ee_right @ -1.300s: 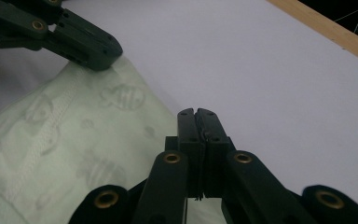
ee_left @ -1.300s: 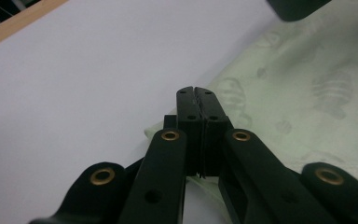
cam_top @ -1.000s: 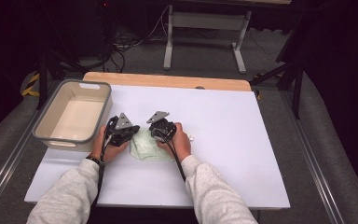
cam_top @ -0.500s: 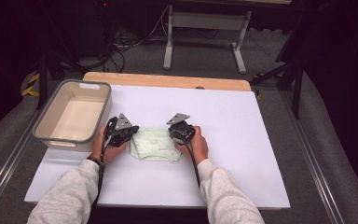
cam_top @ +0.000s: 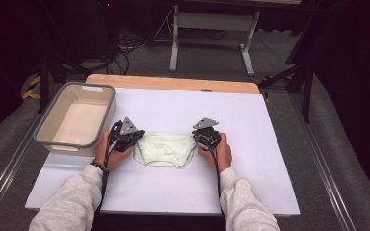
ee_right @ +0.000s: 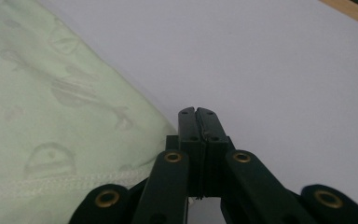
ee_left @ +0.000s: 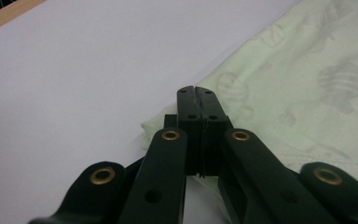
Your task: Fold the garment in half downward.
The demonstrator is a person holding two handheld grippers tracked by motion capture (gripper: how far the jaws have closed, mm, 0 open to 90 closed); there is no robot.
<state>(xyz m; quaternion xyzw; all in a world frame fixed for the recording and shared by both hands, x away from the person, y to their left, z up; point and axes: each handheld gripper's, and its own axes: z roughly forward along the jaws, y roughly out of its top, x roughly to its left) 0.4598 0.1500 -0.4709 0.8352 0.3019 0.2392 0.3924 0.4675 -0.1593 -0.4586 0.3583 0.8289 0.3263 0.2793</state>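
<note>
Cloth [cam_top: 165, 149]: pale green, faint printed pattern, spread flat near middle of white surface [cam_top: 270, 144], slightly toward person's side. Stitched hem seen along near edge in right gripper view [ee_right: 51, 179].

Left gripper [cam_top: 134, 139]: at cloth's left edge, held in left hand [cam_top: 110, 153]. Jaws pressed together in left gripper view [ee_left: 196, 95], tips lying over a corner of the cloth; fabric edge bunched just beside and under them. Pinching that corner, or only resting on it: cannot tell.

Right gripper [cam_top: 203, 139]: at cloth's right edge, held in right hand [cam_top: 220, 151]. Jaws pressed together in right gripper view [ee_right: 196, 116], tips over bare white surface just past the cloth's corner; fabric running beneath the jaw arms. Grip on cloth: cannot tell.

Grey three-cornered plate atop each gripper. Cable trailing back along each forearm.

Grey bin [cam_top: 43, 139]: cream inside, at left edge of surface, just beside left hand, apart from cloth.

Wooden strip [cam_top: 173, 83]: along far edge of surface.
</note>
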